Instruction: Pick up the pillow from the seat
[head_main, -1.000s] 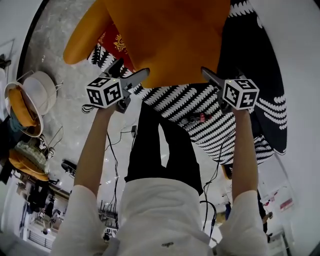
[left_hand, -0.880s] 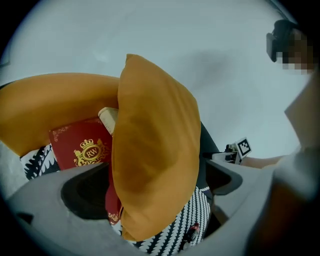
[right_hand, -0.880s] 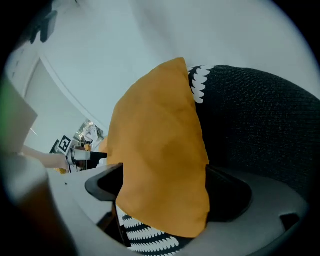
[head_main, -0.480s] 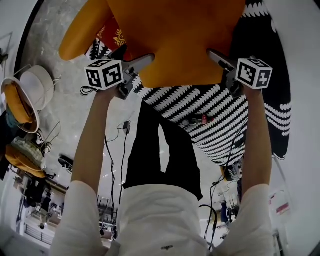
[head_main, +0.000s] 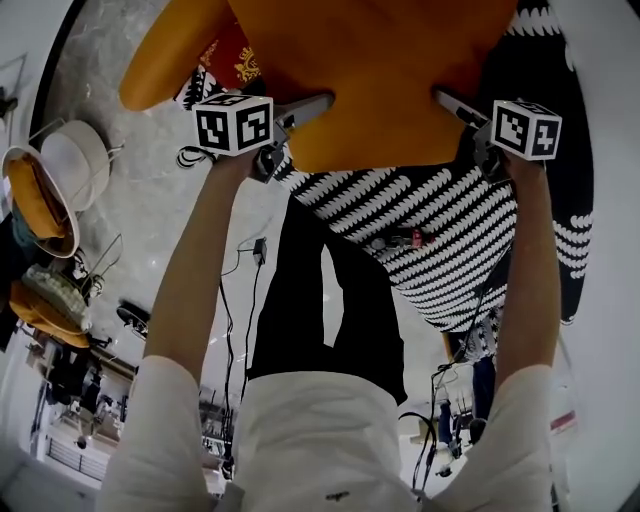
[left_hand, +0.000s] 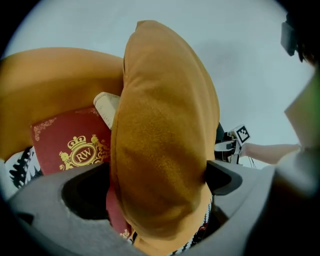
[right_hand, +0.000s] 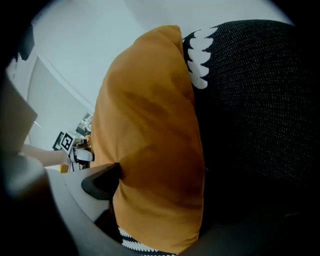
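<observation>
An orange pillow (head_main: 375, 70) stands on edge on a black seat with a white leaf pattern (head_main: 430, 215). My left gripper (head_main: 298, 130) straddles the pillow's left edge, its jaws spread wide. In the left gripper view the pillow (left_hand: 160, 140) fills the gap of the left gripper (left_hand: 150, 187) and brushes the right-hand jaw. My right gripper (head_main: 462, 125) straddles the pillow's right edge; its jaws are opening with the pillow (right_hand: 150, 140) between them. One jaw of the right gripper (right_hand: 160, 200) touches the fabric; the other is hidden against the dark seat back (right_hand: 260, 100).
A red cushion with a gold crest (left_hand: 70, 145) leans just behind the pillow, beside a second orange cushion (head_main: 165, 70). The marble floor holds cables (head_main: 235, 300) and a round white basket (head_main: 60, 185) at far left. The person's dark trouser legs (head_main: 330, 310) stand close to the seat front.
Both grippers have slid forward along the pillow's two side edges, so more of the pillow lies between each pair of jaws. The pillow stays on the seat.
</observation>
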